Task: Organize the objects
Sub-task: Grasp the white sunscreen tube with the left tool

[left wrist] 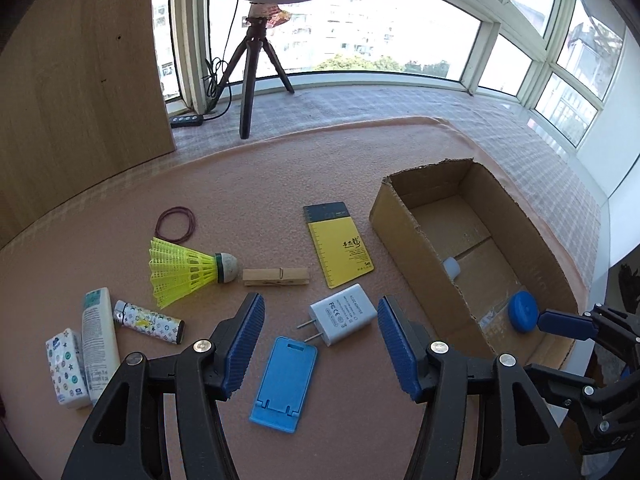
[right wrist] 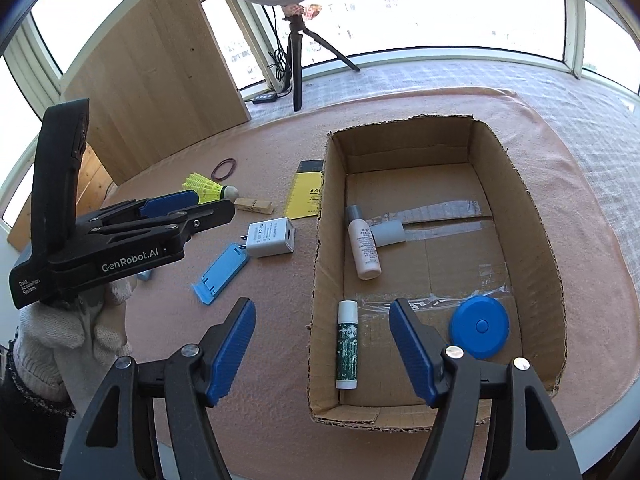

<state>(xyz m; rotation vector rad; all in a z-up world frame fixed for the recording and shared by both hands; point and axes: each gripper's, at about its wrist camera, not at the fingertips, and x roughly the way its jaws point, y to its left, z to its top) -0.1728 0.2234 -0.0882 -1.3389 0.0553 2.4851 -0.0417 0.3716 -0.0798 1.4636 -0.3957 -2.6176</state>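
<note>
Sunlit windows curve behind a bench [left wrist: 100, 208] covered in pink cloth, with a ring light on a tripod [left wrist: 256, 68] at the upper middle of both frames and a wooden panel [left wrist: 80, 72] at the upper left.

Only the left wrist view shows the lower-left cluster: a tissue pack [left wrist: 67, 368], a white tube [left wrist: 99, 344] touching it and a patterned lighter [left wrist: 149, 322] just beside. Right of these lie a yellow shuttlecock [left wrist: 188, 270], a wooden clothespin [left wrist: 276, 277], a rubber band [left wrist: 175, 223] and a yellow notebook [left wrist: 339, 250].

Only the right wrist view looks down into the cardboard box [right wrist: 532, 216], where a small white bottle [right wrist: 363, 246], a grey cap [right wrist: 390, 233], a green-labelled stick [right wrist: 346, 344] and a blue round case [right wrist: 479, 327] lie on the floor.

The left gripper [left wrist: 320, 344] hovers low with its fingers spread wide; a white charger [left wrist: 342, 314] and a blue phone stand [left wrist: 284, 384] lie between them in the frame, untouched. In the right wrist view it points toward the frame's right from the left edge, held by a white-gloved hand [right wrist: 76, 332].

The right gripper [right wrist: 322, 350] is also wide and empty, over the box's near left wall.
</note>
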